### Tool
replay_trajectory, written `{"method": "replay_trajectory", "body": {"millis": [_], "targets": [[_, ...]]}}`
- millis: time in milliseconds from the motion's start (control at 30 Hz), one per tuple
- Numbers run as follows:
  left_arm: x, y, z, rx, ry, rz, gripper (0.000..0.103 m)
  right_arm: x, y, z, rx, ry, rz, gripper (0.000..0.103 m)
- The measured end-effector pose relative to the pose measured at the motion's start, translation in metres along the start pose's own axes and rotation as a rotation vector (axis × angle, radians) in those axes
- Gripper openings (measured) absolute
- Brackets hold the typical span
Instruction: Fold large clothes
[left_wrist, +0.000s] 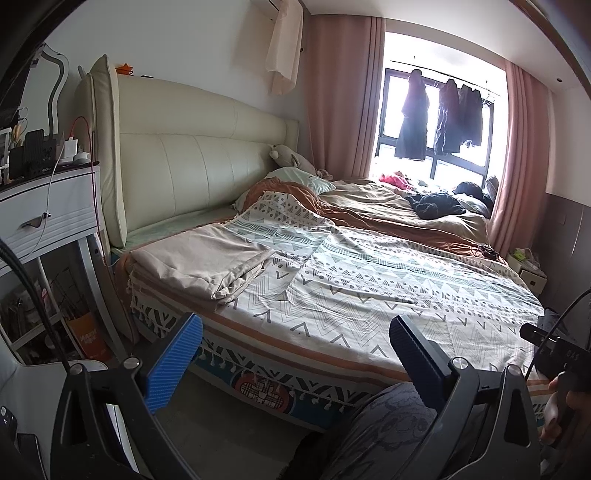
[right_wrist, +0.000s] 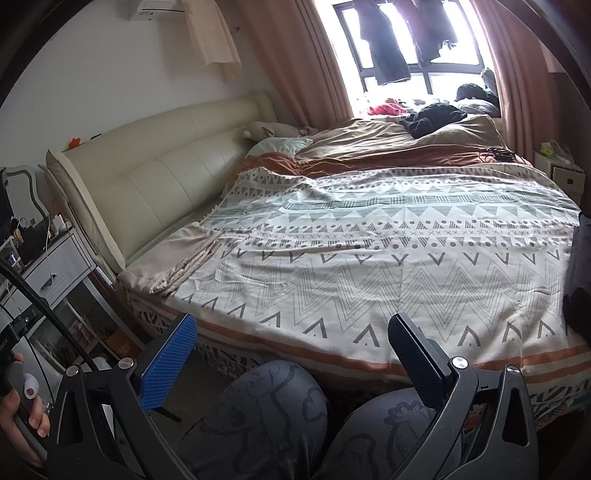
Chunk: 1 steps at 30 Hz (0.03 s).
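A folded beige cloth (left_wrist: 201, 260) lies at the near left corner of the bed, by the headboard; it also shows in the right wrist view (right_wrist: 177, 264). A patterned white spread (left_wrist: 388, 291) covers the bed (right_wrist: 388, 266). A dark garment (left_wrist: 436, 205) lies far back on the brown duvet (right_wrist: 432, 118). My left gripper (left_wrist: 295, 354) is open and empty, held off the bed's near edge. My right gripper (right_wrist: 291, 354) is open and empty, above the person's knees (right_wrist: 273, 417).
A white nightstand (left_wrist: 48, 218) with clutter stands left of the cream headboard (left_wrist: 192, 162). A small bedside table (right_wrist: 565, 173) stands at the far right. Clothes hang at the window (left_wrist: 439, 122). A brown duvet (right_wrist: 399, 147) and pillows fill the far half.
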<state>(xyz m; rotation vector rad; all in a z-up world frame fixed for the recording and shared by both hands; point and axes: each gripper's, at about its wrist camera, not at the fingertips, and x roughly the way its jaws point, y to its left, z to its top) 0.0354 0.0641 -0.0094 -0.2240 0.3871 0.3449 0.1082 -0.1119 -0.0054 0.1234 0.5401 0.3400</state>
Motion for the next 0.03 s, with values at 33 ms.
{"method": "replay_trajectory", "body": {"millis": [33], "targets": [[0.0001,0.0003,0.0000,0.000,0.001,-0.001,0.103,0.0005,0.0000,0.0002,0.000,0.001,-0.001,0.103]]}}
